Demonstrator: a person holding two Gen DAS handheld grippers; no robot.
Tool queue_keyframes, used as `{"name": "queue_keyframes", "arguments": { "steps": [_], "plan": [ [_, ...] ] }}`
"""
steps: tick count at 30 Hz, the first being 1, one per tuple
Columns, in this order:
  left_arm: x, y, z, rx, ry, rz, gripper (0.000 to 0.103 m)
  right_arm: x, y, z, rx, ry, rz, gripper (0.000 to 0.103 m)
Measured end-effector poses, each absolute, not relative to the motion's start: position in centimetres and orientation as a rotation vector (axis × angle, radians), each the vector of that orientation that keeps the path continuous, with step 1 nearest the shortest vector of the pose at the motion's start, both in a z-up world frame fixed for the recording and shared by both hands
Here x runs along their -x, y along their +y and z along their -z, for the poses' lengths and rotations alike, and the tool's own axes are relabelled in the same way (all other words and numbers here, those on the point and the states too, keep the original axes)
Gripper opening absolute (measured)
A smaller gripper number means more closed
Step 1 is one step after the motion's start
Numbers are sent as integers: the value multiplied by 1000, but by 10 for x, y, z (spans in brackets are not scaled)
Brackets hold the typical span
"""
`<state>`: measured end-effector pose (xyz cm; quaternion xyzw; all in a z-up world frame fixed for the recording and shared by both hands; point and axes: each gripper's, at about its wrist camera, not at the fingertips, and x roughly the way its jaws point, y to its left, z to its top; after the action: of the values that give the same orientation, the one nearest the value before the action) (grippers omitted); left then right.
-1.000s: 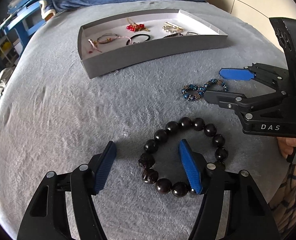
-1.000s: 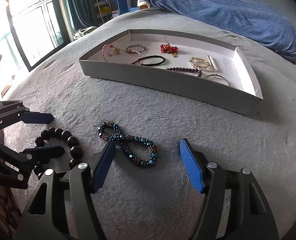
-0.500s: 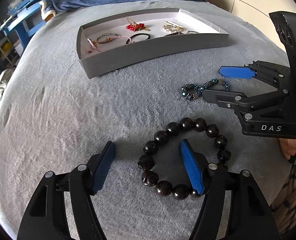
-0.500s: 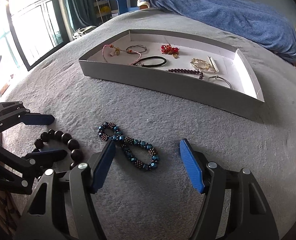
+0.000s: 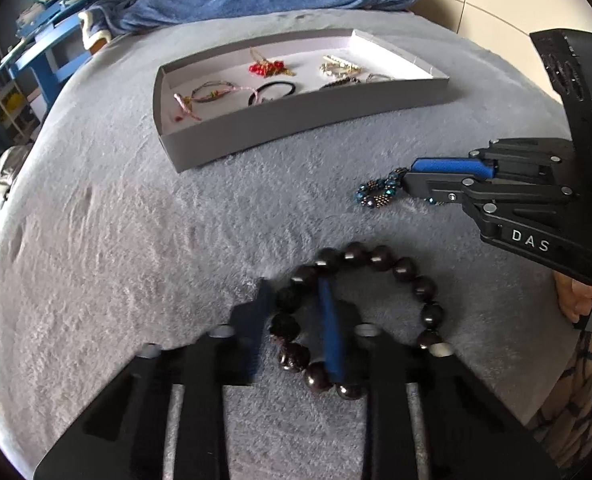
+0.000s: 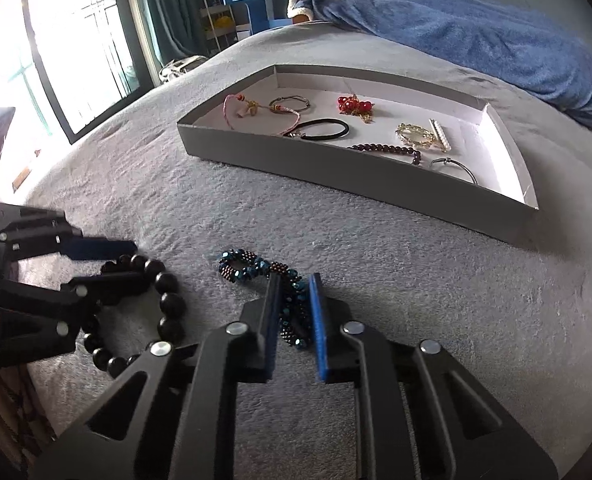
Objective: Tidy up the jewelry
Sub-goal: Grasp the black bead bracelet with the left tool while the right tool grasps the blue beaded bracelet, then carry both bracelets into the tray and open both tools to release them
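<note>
With both my grippers low over the grey blanket (image 5: 115,220), my left gripper (image 5: 296,292) has its fingers pinched on the near-left arc of the dark bead bracelet (image 5: 380,258), one finger outside the loop, one inside, beads squeezed between the pads; rest of the loop lies flat on the blanket. My right gripper (image 6: 291,280) has its fingers nearly together around the near end of the blue beaded bracelet (image 6: 239,266), strand caught between them, far end lying twisted on the blanket. Landmark: grey tray (image 6: 336,168). Both bracelets sit outside it, on the near side, dark one well short of its front wall, blue one closer to it. Inside the tray: pink cord bracelet (image 6: 235,108), black hair tie (image 6: 328,130), red bead cluster (image 6: 354,104), gold chain piece (image 6: 414,134), dark red bead strand (image 6: 384,150), thin silver bangle (image 6: 454,166). Blue towel (image 6: 476,40) lies beyond the tray.
</note>
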<state>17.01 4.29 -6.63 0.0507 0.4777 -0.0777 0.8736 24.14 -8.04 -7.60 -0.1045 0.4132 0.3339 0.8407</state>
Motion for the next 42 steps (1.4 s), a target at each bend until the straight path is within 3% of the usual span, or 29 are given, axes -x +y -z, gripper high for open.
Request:
{"name": "queue_keyframes", "arguments": {
  "steps": [1,18,42],
  "plan": [
    [-169,44,63,-95,982,164,20,-243,-83,74,206,873,-705,7],
    [-155,52,19,33,754,225,15,-255,-119,43,-19,823,-693,7],
    [-183,57,-25,40,634,268,15,-262,-142,-5,-140,707,-689,7]
  ]
}}
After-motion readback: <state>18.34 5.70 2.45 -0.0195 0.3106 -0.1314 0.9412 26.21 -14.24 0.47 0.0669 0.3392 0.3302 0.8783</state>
